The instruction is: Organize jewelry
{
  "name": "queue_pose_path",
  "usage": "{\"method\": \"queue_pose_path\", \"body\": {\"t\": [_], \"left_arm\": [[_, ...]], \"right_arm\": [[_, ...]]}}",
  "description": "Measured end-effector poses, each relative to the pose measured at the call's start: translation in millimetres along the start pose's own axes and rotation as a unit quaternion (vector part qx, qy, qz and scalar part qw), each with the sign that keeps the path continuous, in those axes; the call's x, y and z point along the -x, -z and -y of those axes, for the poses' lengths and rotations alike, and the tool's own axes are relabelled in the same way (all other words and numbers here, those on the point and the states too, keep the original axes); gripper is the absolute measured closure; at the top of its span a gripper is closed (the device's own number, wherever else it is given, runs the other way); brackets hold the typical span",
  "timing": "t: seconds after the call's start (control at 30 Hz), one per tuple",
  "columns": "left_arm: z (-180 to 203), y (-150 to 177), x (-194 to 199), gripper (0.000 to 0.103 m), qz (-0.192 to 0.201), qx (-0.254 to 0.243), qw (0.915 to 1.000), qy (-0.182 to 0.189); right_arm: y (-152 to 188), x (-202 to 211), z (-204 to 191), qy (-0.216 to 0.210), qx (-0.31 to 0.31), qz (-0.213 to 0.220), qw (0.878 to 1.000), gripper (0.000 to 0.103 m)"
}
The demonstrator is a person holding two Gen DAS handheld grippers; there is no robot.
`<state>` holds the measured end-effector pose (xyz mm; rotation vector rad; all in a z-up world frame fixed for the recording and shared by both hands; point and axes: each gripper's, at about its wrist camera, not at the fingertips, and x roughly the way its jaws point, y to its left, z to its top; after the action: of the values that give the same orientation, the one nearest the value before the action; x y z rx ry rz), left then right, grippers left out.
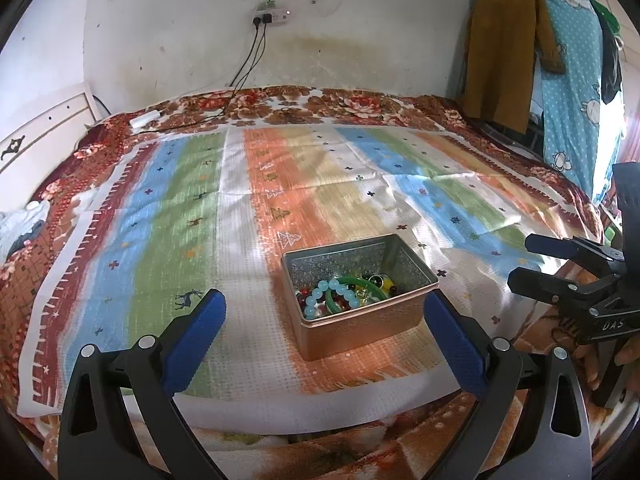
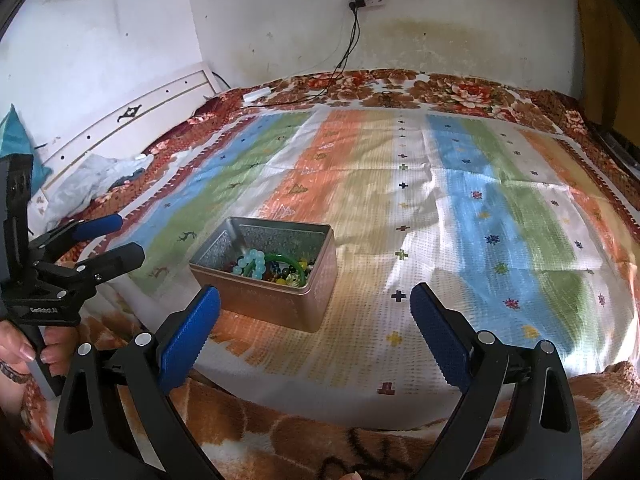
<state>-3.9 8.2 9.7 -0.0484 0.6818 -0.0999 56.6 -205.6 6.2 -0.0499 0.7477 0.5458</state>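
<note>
You held both hand-held grippers released and empty: the left hand-held gripper (image 1: 324, 312) straddled the open tin box (image 1: 362, 320), the right hand-held gripper (image 2: 316, 308) hovered just beside it. The jewelry, a pale blue bead bracelet (image 1: 326, 294), a green bangle (image 1: 354, 282) and loose beads, lay heaped inside the box on the striped bedspread (image 1: 200, 208), fitting either sorting out or gathering in.
</note>
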Motion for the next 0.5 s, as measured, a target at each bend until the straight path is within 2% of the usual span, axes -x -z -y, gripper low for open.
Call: {"method": "queue_pose_path", "body": {"t": [0.5], "left_arm": [[3.3,-1.4,4.4,0.006,0.013,-0.01,0.9999,0.005]], "right_arm": [[1.5,-4.3,1.3,0.0,-0.002,-0.006,1.0,0.007]]}}
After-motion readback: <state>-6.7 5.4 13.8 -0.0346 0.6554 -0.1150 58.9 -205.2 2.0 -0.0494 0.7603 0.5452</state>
